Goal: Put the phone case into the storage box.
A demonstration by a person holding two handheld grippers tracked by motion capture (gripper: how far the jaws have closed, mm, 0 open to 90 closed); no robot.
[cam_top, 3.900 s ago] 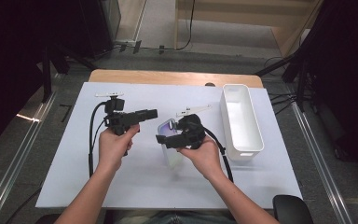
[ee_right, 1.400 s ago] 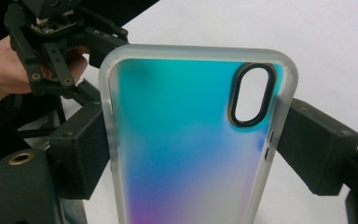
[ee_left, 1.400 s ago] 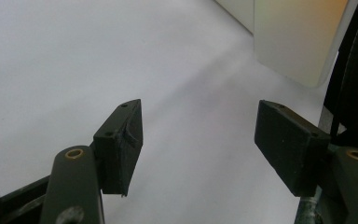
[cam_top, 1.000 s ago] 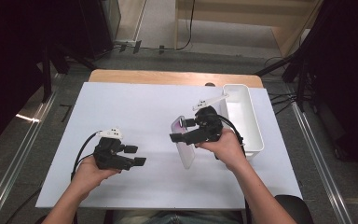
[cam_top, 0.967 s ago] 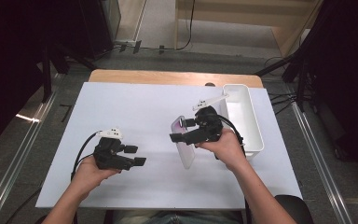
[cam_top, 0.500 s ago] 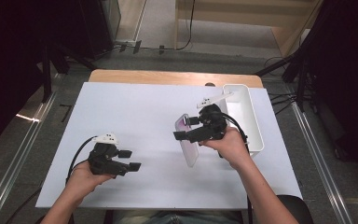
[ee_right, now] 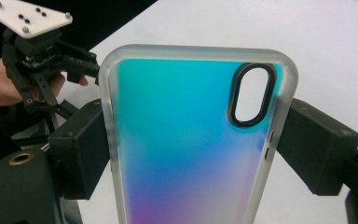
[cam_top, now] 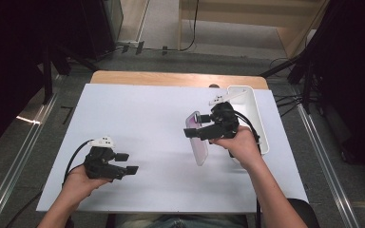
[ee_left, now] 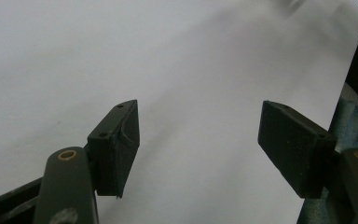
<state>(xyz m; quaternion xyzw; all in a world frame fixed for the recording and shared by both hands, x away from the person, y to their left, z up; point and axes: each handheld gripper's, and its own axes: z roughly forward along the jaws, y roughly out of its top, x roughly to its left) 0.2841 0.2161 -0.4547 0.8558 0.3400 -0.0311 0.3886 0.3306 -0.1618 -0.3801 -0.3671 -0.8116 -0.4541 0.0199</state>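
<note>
Left claw (cam_top: 132,163) gapes wide; right claw (cam_top: 193,130) is clamped

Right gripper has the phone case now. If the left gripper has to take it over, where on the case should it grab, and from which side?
Grip the phone case across its two long frosted edges, probably at the end away from the right gripper, whose pads already clamp those edges near the oval camera cutout. The left gripper is open with nothing between its jaws; bring it in from the person's side, below the case in the high view.

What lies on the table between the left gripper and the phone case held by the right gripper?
Nothing: the high view shows bare white table between the left gripper and the phone case in the right gripper.
</note>
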